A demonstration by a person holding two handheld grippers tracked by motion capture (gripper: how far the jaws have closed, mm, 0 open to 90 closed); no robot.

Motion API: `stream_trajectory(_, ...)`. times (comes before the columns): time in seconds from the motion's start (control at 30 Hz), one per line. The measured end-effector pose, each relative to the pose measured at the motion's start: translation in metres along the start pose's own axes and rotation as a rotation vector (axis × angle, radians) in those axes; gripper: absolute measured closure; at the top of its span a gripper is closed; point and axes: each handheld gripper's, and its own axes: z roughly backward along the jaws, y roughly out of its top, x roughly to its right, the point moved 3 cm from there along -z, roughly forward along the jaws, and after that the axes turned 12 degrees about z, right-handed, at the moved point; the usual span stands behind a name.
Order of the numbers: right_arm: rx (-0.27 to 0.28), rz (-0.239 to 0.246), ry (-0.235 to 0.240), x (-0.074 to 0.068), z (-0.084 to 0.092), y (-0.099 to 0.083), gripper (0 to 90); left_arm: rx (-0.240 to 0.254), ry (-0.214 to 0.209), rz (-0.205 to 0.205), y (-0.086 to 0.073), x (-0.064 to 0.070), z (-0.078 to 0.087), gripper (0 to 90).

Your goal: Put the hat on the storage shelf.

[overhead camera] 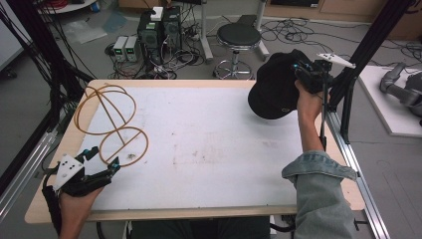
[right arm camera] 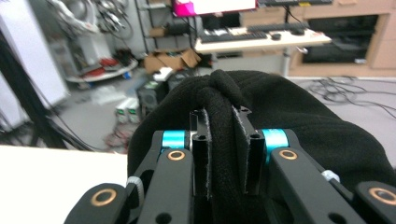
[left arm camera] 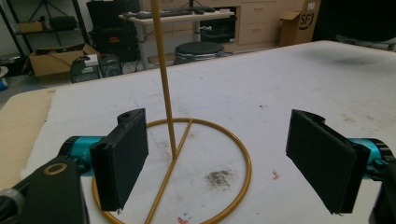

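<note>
A black cap hangs in the air over the table's far right corner, with my right gripper shut on a fold of its fabric. A gold wire stand with a round base ring, an upright rod and a hoop on top sits at the table's left. Its base ring and rod lie just ahead of my left gripper. That left gripper rests near the front left corner, open, its jaws wide apart and holding nothing.
The white table top has wooden edges. A black stool, power supplies and cables stand on the floor beyond it. A black frame post rises at the far right, and a rail runs along the right side.
</note>
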Motion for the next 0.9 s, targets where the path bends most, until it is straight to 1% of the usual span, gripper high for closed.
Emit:
stream_trajectory(0.07, 0.02, 0.007, 0.012, -0.007, 0.004, 0.011, 80.1, 0.0, 0.0, 0.0, 0.0, 0.0, 0.0, 21.3)
stream_trajectory(0.1, 0.02, 0.007, 0.012, -0.007, 0.004, 0.011, 80.1, 0.001, 0.001, 0.0, 0.0, 0.0, 0.001, 21.3)
stream_trajectory(0.13, 0.039, 0.013, 0.028, -0.015, 0.007, 0.021, 80.1, 0.0, 0.002, -0.002, 0.0, 0.0, 0.001, 21.3)
stream_trajectory(0.17, 0.039, 0.013, 0.028, -0.015, 0.007, 0.021, 80.1, 0.0, 0.004, -0.003, 0.0, 0.0, 0.002, 21.3)
stream_trajectory(0.27, 0.062, 0.02, 0.054, -0.028, 0.01, 0.037, 80.1, 0.001, 0.005, -0.002, -0.001, -0.001, 0.003, 21.3)
stream_trajectory(0.3, 0.083, 0.017, 0.075, -0.036, 0.011, 0.047, 80.1, 0.001, 0.005, -0.001, -0.001, -0.001, 0.003, 21.3)
stream_trajectory(0.33, 0.088, 0.011, 0.094, -0.041, 0.011, 0.053, 80.1, 0.001, 0.004, 0.001, -0.001, -0.001, 0.003, 21.3)
stream_trajectory(0.37, 0.093, 0.017, 0.098, -0.044, 0.011, 0.057, 80.1, 0.001, 0.005, 0.0, -0.001, 0.0, 0.003, 21.3)
stream_trajectory(0.4, 0.093, 0.017, 0.098, -0.044, 0.011, 0.057, 80.1, 0.0, 0.005, -0.002, -0.001, 0.0, 0.004, 21.3)
stream_trajectory(0.43, 0.104, 0.024, 0.102, -0.048, 0.011, 0.061, 80.1, -0.001, 0.004, -0.004, -0.001, 0.0, 0.004, 21.3)
stream_trajectory(0.5, 0.116, 0.016, 0.121, -0.056, 0.012, 0.07, 80.1, 0.001, 0.006, -0.009, -0.002, 0.001, 0.005, 21.3)
stream_trajectory(0.53, 0.134, 0.012, 0.142, -0.066, 0.012, 0.08, 80.1, 0.001, 0.007, -0.012, -0.002, 0.001, 0.006, 21.3)
stream_trajectory(0.57, 0.134, 0.012, 0.142, -0.066, 0.012, 0.08, 80.1, 0.002, 0.007, -0.011, -0.002, 0.001, 0.006, 21.3)
stream_trajectory(0.6, 0.14, 0.016, 0.147, -0.069, 0.012, 0.084, 80.1, 0.002, 0.009, -0.01, -0.002, 0.0, 0.007, 21.3)
stream_trajectory(0.63, 0.153, 0.01, 0.176, -0.08, 0.012, 0.094, 80.1, 0.003, 0.01, -0.011, -0.003, 0.0, 0.007, 21.3)
stream_trajectory(0.67, 0.153, 0.01, 0.176, -0.08, 0.012, 0.094, 80.1, 0.004, 0.01, -0.014, -0.003, 0.0, 0.008, 21.3)
stream_trajectory(0.7, 0.162, 0.011, 0.185, -0.084, 0.012, 0.098, 80.1, 0.003, 0.012, -0.019, -0.003, 0.0, 0.008, 21.3)
stream_trajectory(0.77, 0.178, 0.015, 0.209, -0.096, 0.013, 0.108, 80.1, 0.003, 0.012, -0.025, -0.004, 0.001, 0.008, 21.3)
stream_trajectory(0.9, 0.198, 0.004, 0.26, -0.116, 0.012, 0.121, 80.0, -0.001, 0.008, -0.029, -0.004, 0.003, 0.008, 21.3)
